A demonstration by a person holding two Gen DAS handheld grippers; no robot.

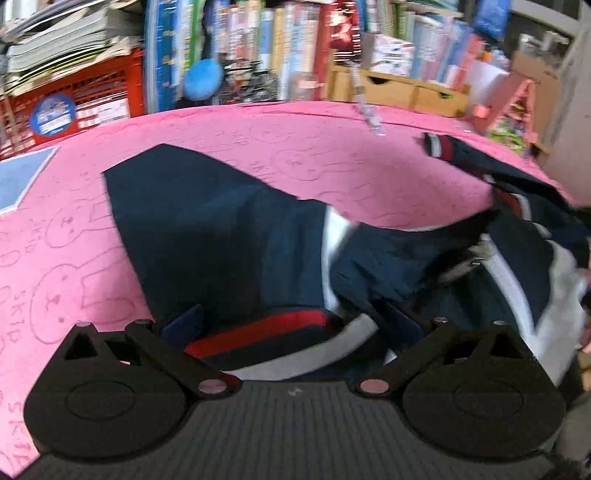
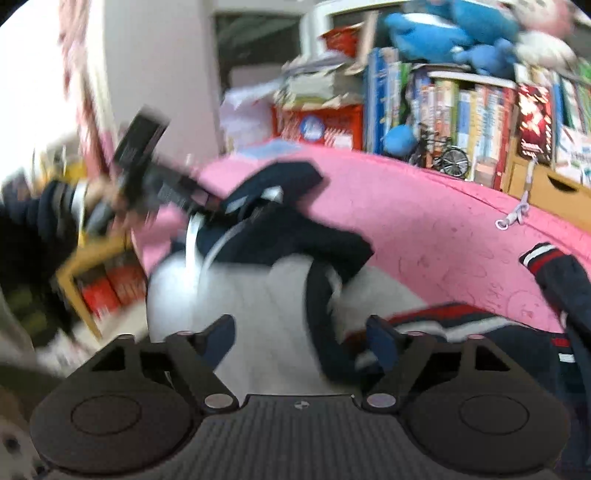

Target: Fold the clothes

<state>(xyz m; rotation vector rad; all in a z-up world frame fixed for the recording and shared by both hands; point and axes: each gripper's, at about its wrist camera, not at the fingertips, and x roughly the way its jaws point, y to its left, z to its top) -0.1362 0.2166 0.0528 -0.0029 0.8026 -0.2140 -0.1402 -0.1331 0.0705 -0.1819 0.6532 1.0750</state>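
Note:
A navy jacket (image 1: pixel 207 236) with white panels and red-and-white striped trim lies crumpled on a pink cover (image 1: pixel 295 140). In the left wrist view, my left gripper (image 1: pixel 293 325) hangs low over it with its fingers wide apart. The striped hem (image 1: pixel 258 332) lies between them and is not pinched. A striped cuff (image 1: pixel 437 144) rests at the far right. In the right wrist view, my right gripper (image 2: pixel 301 336) stands open over the jacket's white panel (image 2: pixel 258 295), with a navy fold between the fingers. The left tool's black body (image 2: pixel 147 166) is blurred at upper left, by the jacket's far end (image 2: pixel 280 229).
Packed bookshelves (image 1: pixel 280 44) line the back, with a red crate (image 1: pixel 81 99) under stacked papers and a wooden drawer box (image 1: pixel 402 88). A small strap (image 2: pixel 515 218) lies on the pink cover (image 2: pixel 424 221). A model bicycle (image 2: pixel 448 157) and blue plush toys (image 2: pixel 443 33) sit by the books.

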